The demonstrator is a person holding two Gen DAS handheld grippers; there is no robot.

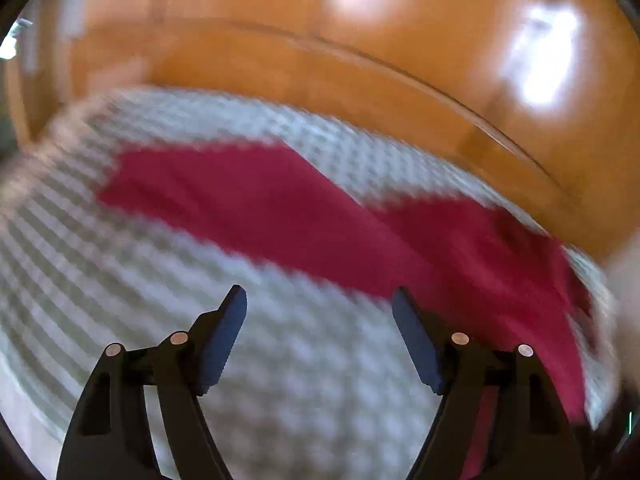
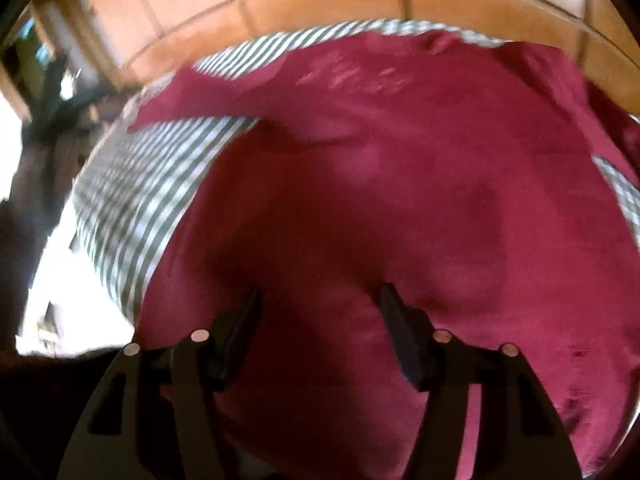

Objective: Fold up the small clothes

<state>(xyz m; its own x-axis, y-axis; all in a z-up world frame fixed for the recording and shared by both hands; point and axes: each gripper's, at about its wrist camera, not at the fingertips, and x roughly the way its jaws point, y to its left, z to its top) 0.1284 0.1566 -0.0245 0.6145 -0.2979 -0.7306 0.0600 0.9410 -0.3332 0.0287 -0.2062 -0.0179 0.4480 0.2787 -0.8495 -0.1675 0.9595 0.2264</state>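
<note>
left wrist view: blurred throughout, so fine detail is lost.
left gripper: jaws spread wide with nothing between them, poised over bare checked cloth.
red garment: lies on the checked cloth ahead and to the right of the fingers; one long part reaches to the upper left, the rest bunches toward the right edge.
background: wooden panelling beyond the cloth.
right wrist view: also blurred, but closer to the fabric.
right gripper: released, jaws apart, nothing pinched; whether the tips touch the fabric cannot be told.
red garment: fills most of this view, spread over the checked cloth, with a sleeve-like flap toward the upper left and a faint print near the top.
progress: seems early; the garment looks laid out roughly flat, with no clear fold visible.
left to do: judging from this, grasp an edge or sleeve, fold inward, then fold the body over.
</note>
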